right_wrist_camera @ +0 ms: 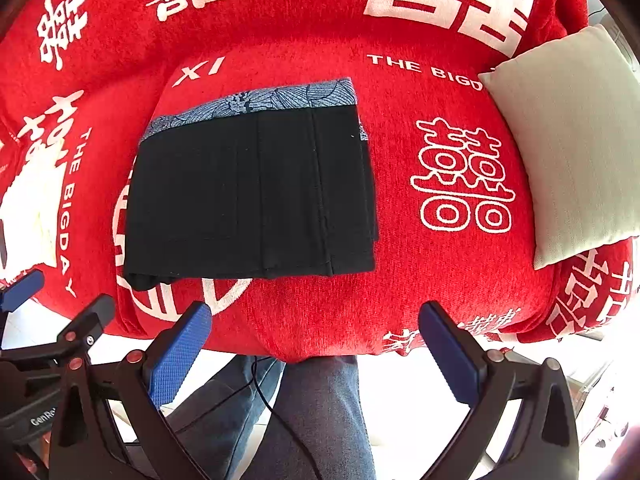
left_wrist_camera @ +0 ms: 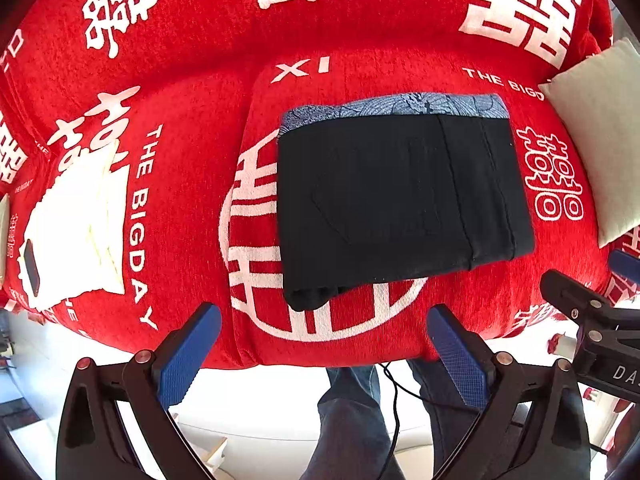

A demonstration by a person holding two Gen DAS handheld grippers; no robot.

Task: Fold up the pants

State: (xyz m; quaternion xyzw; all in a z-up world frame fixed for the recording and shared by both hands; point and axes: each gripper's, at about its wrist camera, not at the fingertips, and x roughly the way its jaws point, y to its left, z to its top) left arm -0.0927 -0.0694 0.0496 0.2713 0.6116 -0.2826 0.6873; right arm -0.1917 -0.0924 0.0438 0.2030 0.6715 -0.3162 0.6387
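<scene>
Black pants (left_wrist_camera: 400, 196) lie folded into a flat rectangle on the red sofa seat (left_wrist_camera: 188, 208), on top of a blue patterned garment (left_wrist_camera: 400, 105) whose far edge sticks out behind them. They also show in the right wrist view (right_wrist_camera: 252, 196). My left gripper (left_wrist_camera: 324, 344) is open and empty, held back over the seat's front edge, just short of the pants. My right gripper (right_wrist_camera: 316, 344) is open and empty, also at the front edge, to the right of the pants. Neither touches the cloth.
A beige cushion (right_wrist_camera: 568, 140) leans at the sofa's right end. A white cloth (left_wrist_camera: 76, 232) with a dark phone-like object (left_wrist_camera: 31, 268) lies on the left of the seat. The person's jeans legs (right_wrist_camera: 320, 412) and a thin cable (left_wrist_camera: 396, 400) are below.
</scene>
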